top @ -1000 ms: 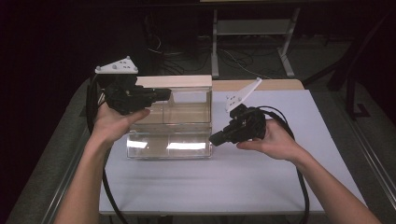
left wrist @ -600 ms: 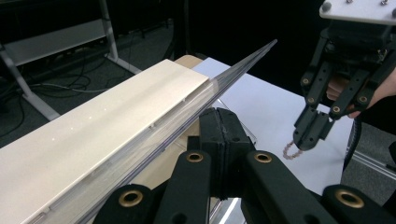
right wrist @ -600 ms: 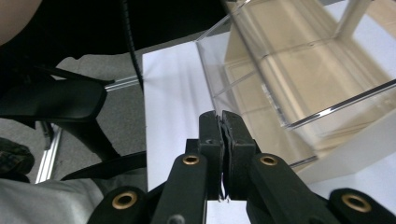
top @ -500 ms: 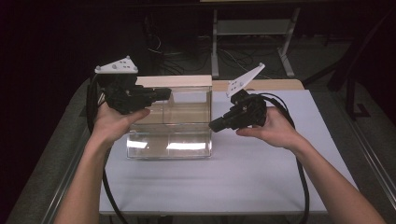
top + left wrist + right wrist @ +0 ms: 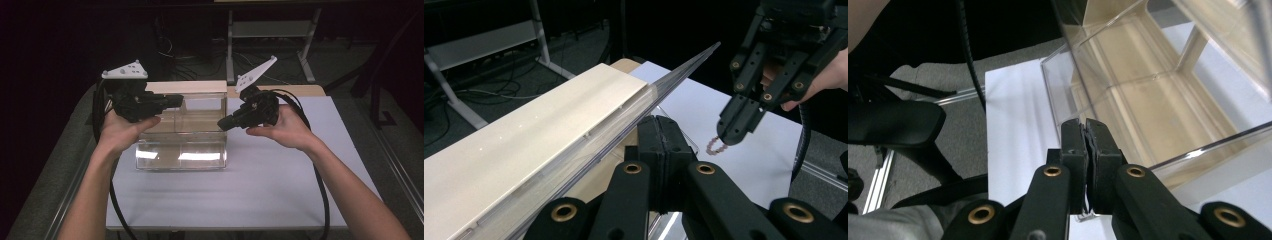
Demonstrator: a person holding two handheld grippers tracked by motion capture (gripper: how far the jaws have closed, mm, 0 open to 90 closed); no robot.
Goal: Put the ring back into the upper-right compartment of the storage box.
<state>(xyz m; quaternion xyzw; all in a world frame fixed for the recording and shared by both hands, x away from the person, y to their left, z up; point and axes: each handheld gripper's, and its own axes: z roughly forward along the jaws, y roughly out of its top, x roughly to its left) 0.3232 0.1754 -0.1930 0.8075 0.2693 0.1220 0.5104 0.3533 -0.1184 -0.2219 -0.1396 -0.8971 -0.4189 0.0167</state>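
Note:
A clear plastic box (image 5: 180, 150) stands on the white sheet (image 5: 260, 190), its lid (image 5: 185, 87) with a beige strip lifted. My left gripper (image 5: 176, 100) is shut, and its tips (image 5: 663, 122) lie against the underside of the clear lid (image 5: 549, 120); I cannot tell whether they pinch it. My right gripper (image 5: 223, 124) hovers at the box's upper right corner, shut on a short string of pink beads (image 5: 714, 146) that dangles from its tips (image 5: 730, 137). In the right gripper view the shut jaws (image 5: 1087, 125) point at the box's open inside (image 5: 1148, 90).
The white sheet covers a grey table (image 5: 65, 165) and stretches bare in front of and right of the box. Black cables (image 5: 320, 200) trail from both grippers toward the near edge. A metal stand (image 5: 270, 30) and dark floor lie beyond the table.
The right hand has lifted its gripper up and a little back, from beside the box's right wall to its top corner. The left gripper and the lid have stayed where they were.

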